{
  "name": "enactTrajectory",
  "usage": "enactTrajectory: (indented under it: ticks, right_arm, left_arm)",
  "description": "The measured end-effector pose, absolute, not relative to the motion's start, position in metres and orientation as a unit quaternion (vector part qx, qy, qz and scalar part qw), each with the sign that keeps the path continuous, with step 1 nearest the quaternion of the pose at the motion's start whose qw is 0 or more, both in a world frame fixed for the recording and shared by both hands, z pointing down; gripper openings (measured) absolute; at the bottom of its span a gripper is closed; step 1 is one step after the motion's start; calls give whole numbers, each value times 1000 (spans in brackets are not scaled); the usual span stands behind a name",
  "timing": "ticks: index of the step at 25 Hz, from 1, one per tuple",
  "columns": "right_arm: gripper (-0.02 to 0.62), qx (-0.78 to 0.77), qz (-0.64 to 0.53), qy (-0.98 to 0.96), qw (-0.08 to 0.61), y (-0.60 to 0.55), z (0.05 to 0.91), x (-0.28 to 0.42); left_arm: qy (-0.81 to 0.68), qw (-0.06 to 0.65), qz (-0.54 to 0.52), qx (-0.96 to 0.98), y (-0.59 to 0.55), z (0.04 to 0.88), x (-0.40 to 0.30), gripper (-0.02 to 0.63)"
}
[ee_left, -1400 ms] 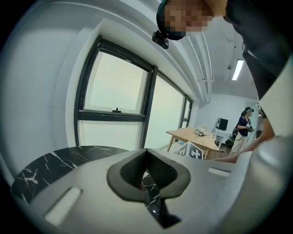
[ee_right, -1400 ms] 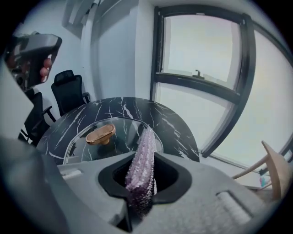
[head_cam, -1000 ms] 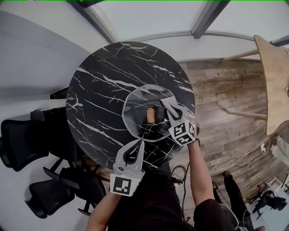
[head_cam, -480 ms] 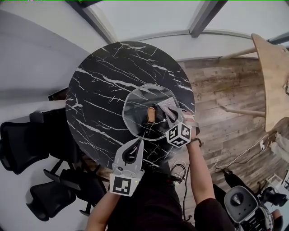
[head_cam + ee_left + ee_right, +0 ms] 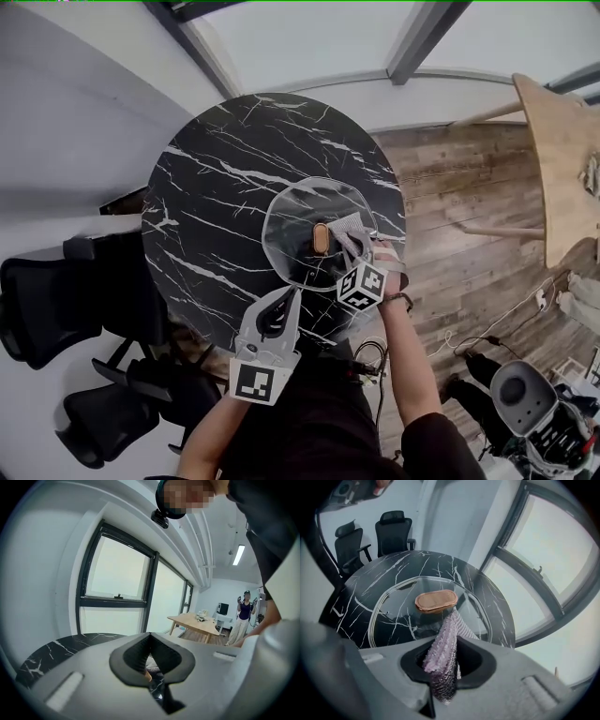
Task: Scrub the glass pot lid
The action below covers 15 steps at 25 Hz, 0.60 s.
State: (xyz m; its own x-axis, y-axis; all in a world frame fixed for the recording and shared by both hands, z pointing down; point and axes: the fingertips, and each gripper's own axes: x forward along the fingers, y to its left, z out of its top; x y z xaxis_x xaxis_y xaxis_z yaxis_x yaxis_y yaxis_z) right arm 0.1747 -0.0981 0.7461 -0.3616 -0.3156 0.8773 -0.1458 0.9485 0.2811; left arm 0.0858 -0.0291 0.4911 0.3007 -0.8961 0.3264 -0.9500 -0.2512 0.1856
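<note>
As I press the cloth (image 5: 443,653) onto the lid (image 5: 295,220), flat on the surface (image 5: 206,206) | right gripper (image 5: 352,234) fingers clamp cloth beside knob (image 5: 321,238) for scrubbing | left gripper (image 5: 289,298) fingers closed, empty, at near rim, likely steadying.

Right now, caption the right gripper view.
Right claw holds a mesh cloth against the glass lid beside its wooden knob.

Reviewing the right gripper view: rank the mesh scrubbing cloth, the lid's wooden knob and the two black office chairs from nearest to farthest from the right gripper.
1. Mesh scrubbing cloth: clamped between the jaws of the right gripper.
2. Wooden knob: just beyond the cloth's tip, at the centre of the glass lid.
3. Black office chairs: past the far edge of the table, upper left.
</note>
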Motion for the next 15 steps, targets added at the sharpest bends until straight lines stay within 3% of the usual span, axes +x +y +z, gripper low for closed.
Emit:
enactTrajectory:
  ticks: [15]
  right_arm:
    - [72, 221, 29, -790, 571, -43, 754, 190]
  left_arm:
    - [-555, 172, 65, 812, 13, 484, 56, 3]
